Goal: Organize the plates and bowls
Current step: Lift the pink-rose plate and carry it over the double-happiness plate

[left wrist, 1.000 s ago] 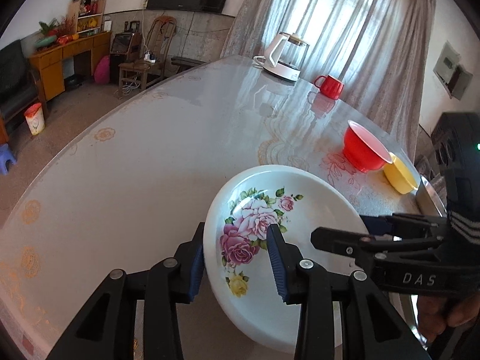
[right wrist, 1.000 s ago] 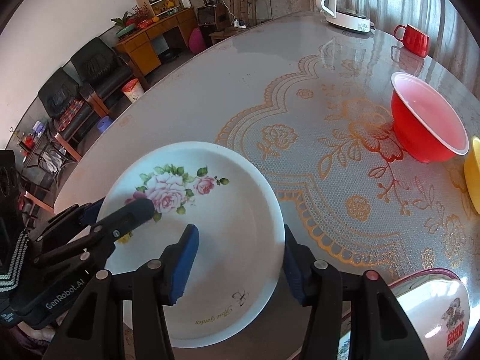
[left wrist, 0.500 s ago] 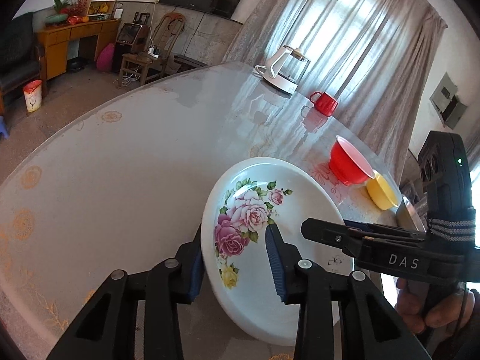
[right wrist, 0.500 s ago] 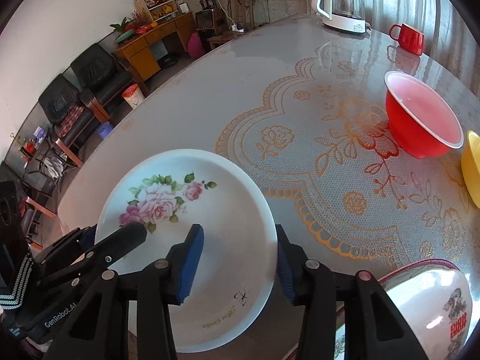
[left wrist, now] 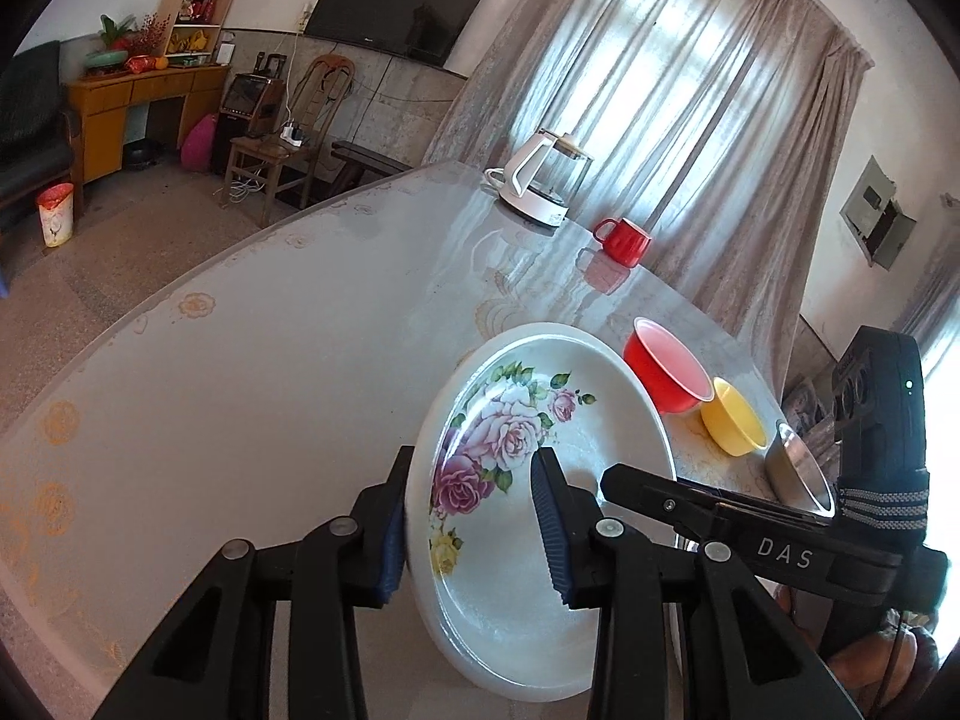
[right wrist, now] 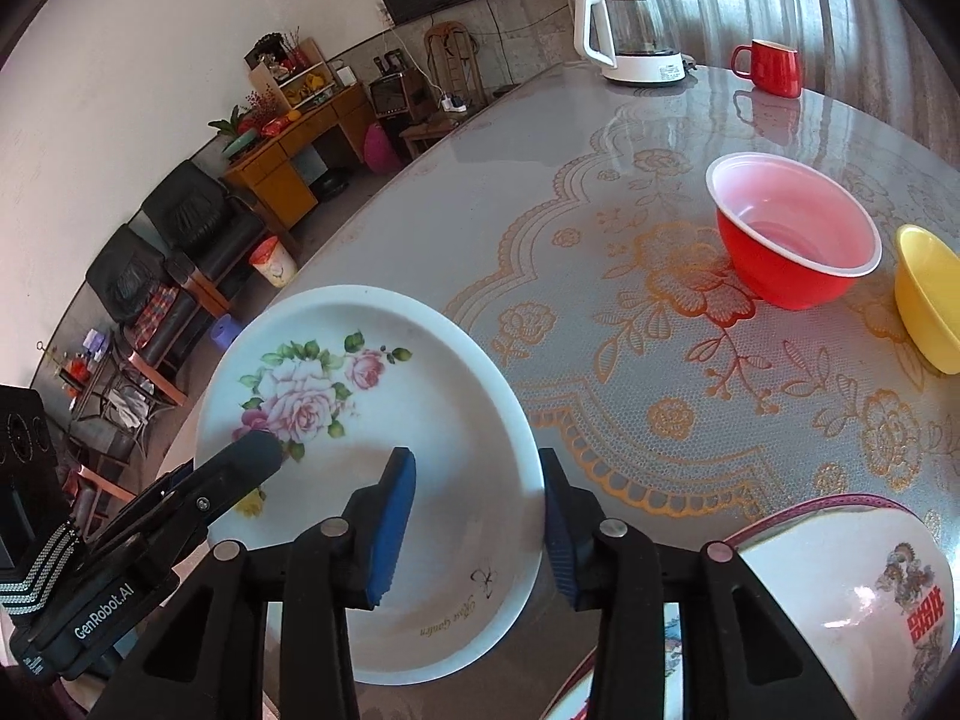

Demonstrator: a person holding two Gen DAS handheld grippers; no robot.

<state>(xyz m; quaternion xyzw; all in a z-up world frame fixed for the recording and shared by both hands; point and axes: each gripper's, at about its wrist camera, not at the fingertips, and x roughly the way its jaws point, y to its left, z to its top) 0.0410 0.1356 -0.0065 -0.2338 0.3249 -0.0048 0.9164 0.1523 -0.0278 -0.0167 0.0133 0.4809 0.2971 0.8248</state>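
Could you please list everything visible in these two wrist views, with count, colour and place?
floral plate: 1, white with pink roses, tilted, rim between both grippers' fingers
red bowl: 1, red outside, pink inside, on table
yellow bowl: 1, yellow, beside the red bowl
metal bowl: 1, silver, past the yellow bowl
printed bowl: 1, white with red print, near right corner
red mug: 1, red, far table edge
kettle: 1, white and glass, beside the mug
table: 1, grey with orange lace pattern
left gripper: black, blue pads, on the plate's rim
right gripper: black, blue pads, closing over the rim
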